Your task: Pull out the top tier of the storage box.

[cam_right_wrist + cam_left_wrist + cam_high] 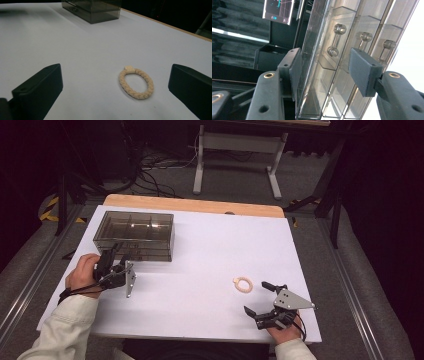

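Now centre the half-open left gripper [324, 72] on one drawer handle [336, 40] of the smoky box [134, 235]; close squarely. Keep right gripper [115, 87] wide beside braided ring [136, 83].

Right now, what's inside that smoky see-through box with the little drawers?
Through the box's tinted walls the divided compartments look bare, and the drawers seen between the left tongs show nothing inside. The tint and glare hide the far corners, so small items could be missed.
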Available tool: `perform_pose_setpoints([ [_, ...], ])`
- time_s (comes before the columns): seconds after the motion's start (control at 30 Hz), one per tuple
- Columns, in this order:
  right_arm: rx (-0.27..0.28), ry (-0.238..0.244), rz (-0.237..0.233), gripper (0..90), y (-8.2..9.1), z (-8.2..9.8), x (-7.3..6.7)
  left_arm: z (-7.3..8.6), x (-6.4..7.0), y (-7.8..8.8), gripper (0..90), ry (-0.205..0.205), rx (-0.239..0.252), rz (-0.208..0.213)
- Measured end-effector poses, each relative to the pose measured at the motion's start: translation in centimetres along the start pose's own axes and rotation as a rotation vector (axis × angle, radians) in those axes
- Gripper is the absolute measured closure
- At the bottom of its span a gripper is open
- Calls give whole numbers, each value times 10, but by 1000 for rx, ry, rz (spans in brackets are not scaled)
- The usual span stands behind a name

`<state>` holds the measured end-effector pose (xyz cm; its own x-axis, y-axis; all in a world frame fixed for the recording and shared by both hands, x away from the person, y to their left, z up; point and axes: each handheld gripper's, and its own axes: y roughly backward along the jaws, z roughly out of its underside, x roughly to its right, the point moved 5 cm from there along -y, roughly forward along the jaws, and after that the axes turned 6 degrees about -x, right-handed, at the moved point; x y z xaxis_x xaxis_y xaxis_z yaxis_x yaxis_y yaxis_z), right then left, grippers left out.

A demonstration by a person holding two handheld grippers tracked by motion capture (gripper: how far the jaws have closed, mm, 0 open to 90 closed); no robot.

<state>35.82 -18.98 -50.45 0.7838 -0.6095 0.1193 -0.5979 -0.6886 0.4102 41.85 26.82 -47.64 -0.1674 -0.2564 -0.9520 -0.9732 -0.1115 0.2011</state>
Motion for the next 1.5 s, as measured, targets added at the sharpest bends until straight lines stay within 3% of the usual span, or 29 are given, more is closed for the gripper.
perform_pose_setpoints([
  [0.7,-3,8,3,2,-1,0,0,-4,7,-6,585,-106,-24,-54],
  [0.83,-2,8,1,2,-1,0,0,-5,9,-8,611,-109,-28,-71],
  [0.9,-4,8,2,2,-1,0,0,-5,9,-9,615,-136,-27,-72],
  [1.2,-3,9,1,2,-1,0,-1,-5,11,-13,670,-142,-35,-90],
  [1.5,-3,10,0,2,-1,0,-1,-4,12,-17,742,-151,-47,-77],
])
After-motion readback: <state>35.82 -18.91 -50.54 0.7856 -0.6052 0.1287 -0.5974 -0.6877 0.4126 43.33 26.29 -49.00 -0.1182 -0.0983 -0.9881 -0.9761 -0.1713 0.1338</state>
